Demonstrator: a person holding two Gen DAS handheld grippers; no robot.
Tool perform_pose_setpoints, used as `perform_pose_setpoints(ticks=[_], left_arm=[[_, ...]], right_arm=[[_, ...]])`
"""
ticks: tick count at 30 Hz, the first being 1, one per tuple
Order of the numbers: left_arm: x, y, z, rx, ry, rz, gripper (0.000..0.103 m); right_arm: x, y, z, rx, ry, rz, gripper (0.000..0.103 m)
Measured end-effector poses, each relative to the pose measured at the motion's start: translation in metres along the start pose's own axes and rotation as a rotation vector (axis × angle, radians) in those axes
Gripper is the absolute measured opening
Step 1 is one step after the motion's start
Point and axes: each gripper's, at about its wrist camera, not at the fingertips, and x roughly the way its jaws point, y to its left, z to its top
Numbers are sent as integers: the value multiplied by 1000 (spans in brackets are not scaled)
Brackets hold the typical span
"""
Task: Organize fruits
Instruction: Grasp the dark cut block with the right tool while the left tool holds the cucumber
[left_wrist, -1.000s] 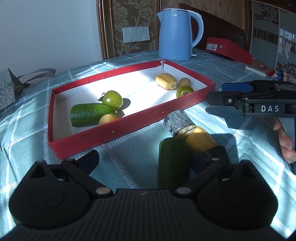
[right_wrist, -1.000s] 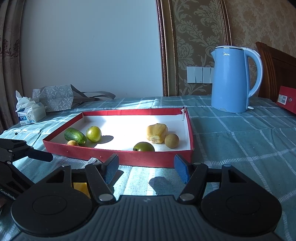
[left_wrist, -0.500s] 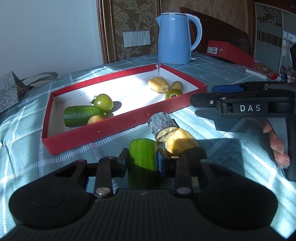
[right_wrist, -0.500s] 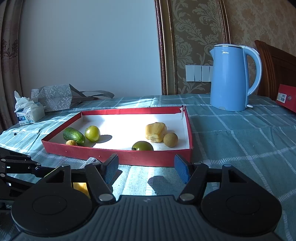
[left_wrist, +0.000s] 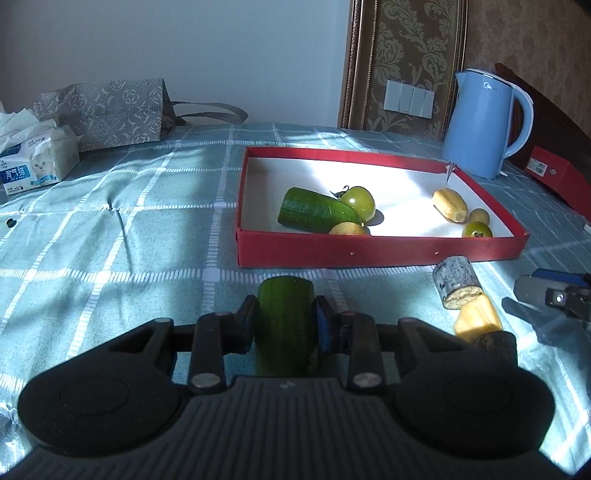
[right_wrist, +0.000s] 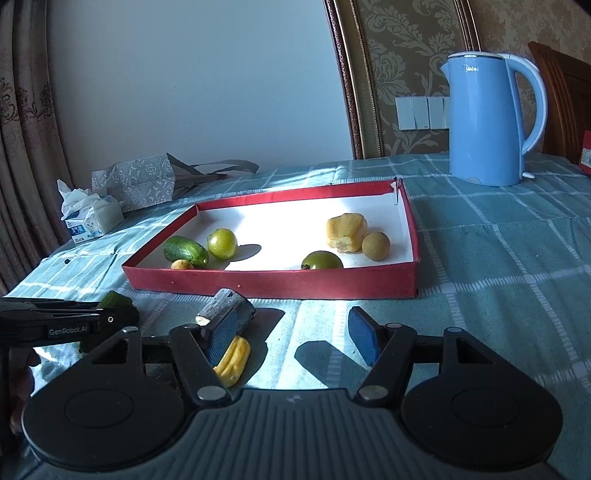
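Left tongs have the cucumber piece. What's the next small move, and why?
Probably lift the cucumber piece and carry it forward over the red tray wall. The left tongs are clamped on it, and another cucumber already lies inside.

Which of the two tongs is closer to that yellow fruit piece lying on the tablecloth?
Right. The right tongs hang open just beside the yellow fruit piece; the left tongs, clamping a cucumber piece, sit farther away.
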Motion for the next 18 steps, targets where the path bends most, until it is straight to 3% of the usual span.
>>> perform_pose_setpoints(ticks=[2,6,10,18], left_arm=[[-1,3,1,-13,-9,9,29],[-2,-2,-1,23,-25,41,29],[-1,-8,-2,53,-17,41,29],[1,-12,-3,75,-9,39,29]], right_arm=[[-8,3,-6,25,36,62,66],[-26,18,-18,-7,53,95,66],[-34,41,-21,-110,46,129,66],[-10,68,-25,-355,92,121,47]])
